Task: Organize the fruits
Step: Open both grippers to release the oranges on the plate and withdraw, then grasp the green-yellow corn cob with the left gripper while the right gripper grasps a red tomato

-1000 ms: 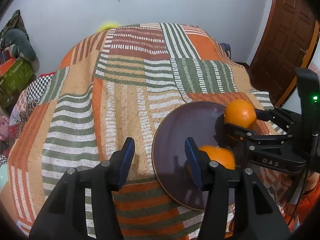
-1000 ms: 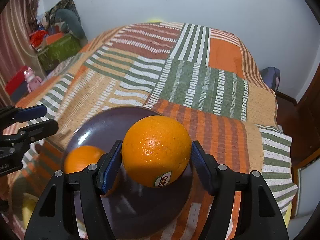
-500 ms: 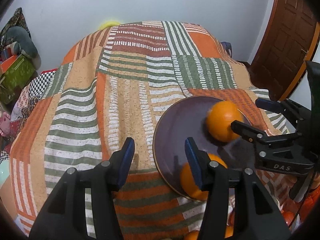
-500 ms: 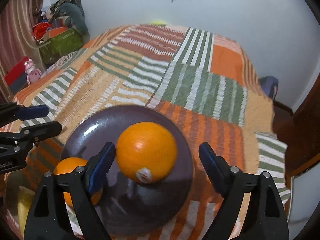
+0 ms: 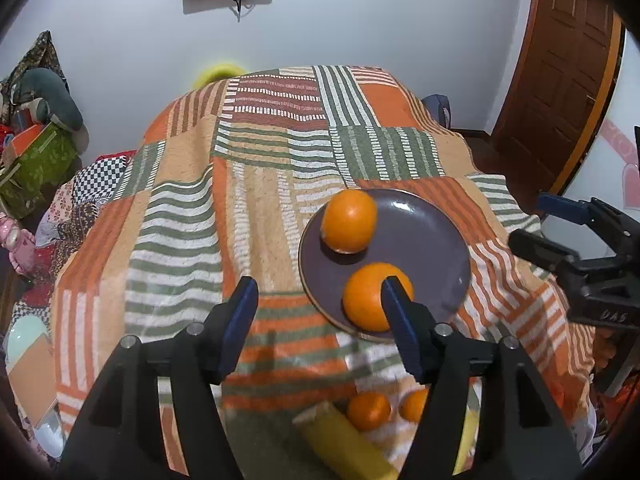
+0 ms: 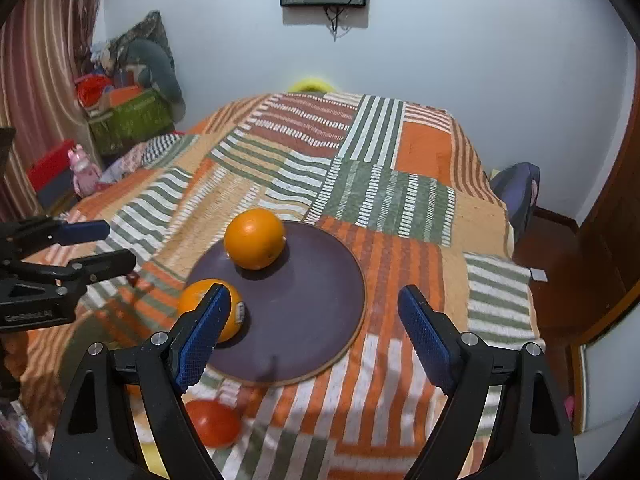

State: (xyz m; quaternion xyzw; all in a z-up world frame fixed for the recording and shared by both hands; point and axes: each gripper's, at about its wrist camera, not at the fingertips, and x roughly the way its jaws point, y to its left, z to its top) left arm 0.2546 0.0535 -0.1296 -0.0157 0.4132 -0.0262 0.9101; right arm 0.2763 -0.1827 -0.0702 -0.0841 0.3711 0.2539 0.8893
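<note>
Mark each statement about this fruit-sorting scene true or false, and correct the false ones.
1. Two oranges lie on the dark plate. True: the far orange and the near orange.
2. The right gripper grips an orange. False: its jaws stand open, holding nothing.
3. The left gripper is shut on the near orange. False: it is open and empty.
4. A red fruit lies on the bedspread, off the plate. True.

Patchwork bed (image 5: 248,200), purple plate (image 5: 436,248), loose oranges (image 5: 368,410)
</note>
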